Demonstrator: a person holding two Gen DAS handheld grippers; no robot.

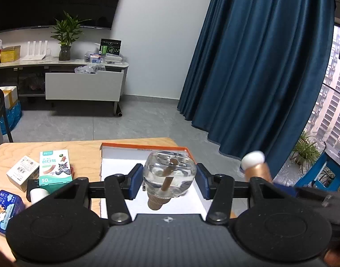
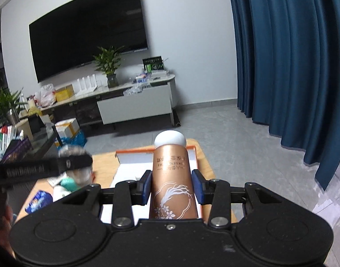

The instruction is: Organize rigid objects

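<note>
Two items were in hand and none had yet gone into the box, as far as I could see: its white floor was bare where it showed. My left gripper was pinching a clear glass bottle across its body, held in the air above the box. I judged its long axis to run roughly along the fingers, ribbed tan cap toward the camera and thick glass base away from it, a brown stem visible inside. My right gripper was pressed together on a copper-coloured tube, also above the box. The tube's long axis lay along the fingers, its white round cap pointing away and its printed end toward me. Several small cartons remained on the wooden table to the left of the box: a green-and-white plaster carton, a white carton and a blue packet. I judged the task to be at an early stage, with both held items to be set down and the cartons still unsorted.
</note>
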